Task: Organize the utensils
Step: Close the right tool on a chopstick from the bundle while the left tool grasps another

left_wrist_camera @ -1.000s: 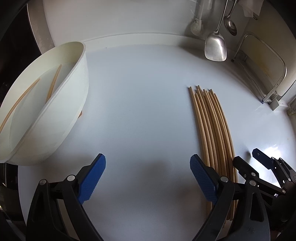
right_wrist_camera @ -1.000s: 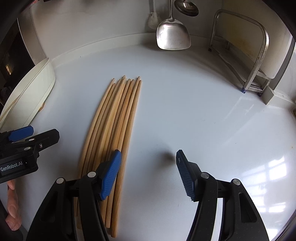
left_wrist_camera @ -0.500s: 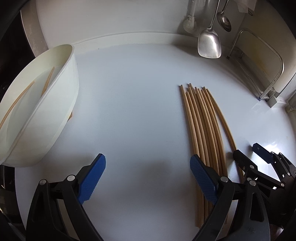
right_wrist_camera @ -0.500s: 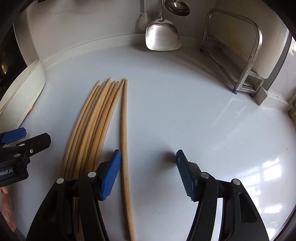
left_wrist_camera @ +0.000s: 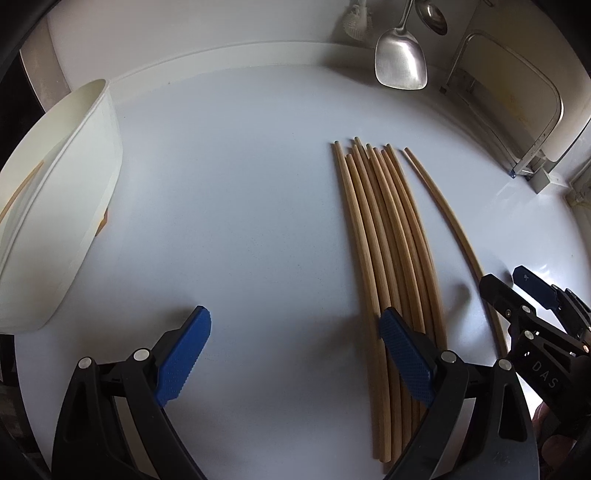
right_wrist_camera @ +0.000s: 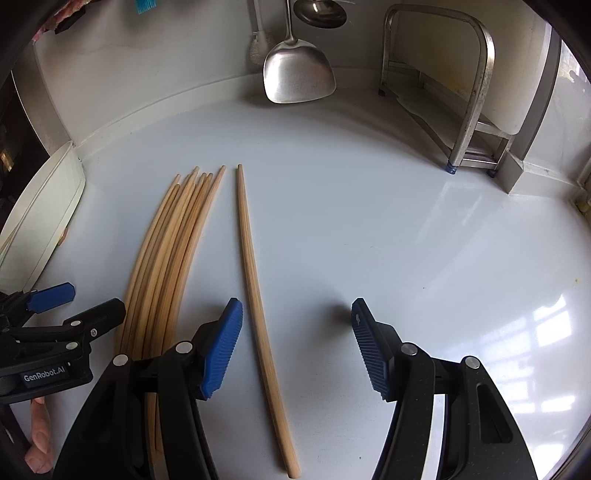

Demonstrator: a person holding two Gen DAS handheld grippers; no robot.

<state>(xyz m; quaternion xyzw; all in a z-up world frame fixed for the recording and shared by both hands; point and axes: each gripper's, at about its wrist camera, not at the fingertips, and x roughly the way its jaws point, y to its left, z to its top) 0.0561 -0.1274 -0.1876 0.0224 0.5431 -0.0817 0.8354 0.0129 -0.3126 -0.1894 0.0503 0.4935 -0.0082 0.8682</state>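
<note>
Several wooden chopsticks lie in a bundle (left_wrist_camera: 384, 236) (right_wrist_camera: 173, 243) on the white counter. One single chopstick (right_wrist_camera: 258, 295) (left_wrist_camera: 443, 206) lies apart, to the right of the bundle. My right gripper (right_wrist_camera: 295, 343) is open, and the single chopstick lies on the counter between its blue fingers, nearer the left one. My left gripper (left_wrist_camera: 295, 354) is open over bare counter, its right finger (left_wrist_camera: 402, 354) over the bundle's near end. A white tub (left_wrist_camera: 55, 206) at the far left holds a chopstick or two.
A steel spatula (right_wrist_camera: 295, 74), a ladle (right_wrist_camera: 321, 13) and a brush hang on the back wall. A metal rack (right_wrist_camera: 461, 99) stands at the back right corner. The counter's back edge curves up into the wall. A person's fingers (right_wrist_camera: 37, 435) show under the left gripper.
One chopstick has been split off from the bundle's right side and now lies apart between the right gripper's fingers. Both grippers shifted sideways; neither one's opening changed.
</note>
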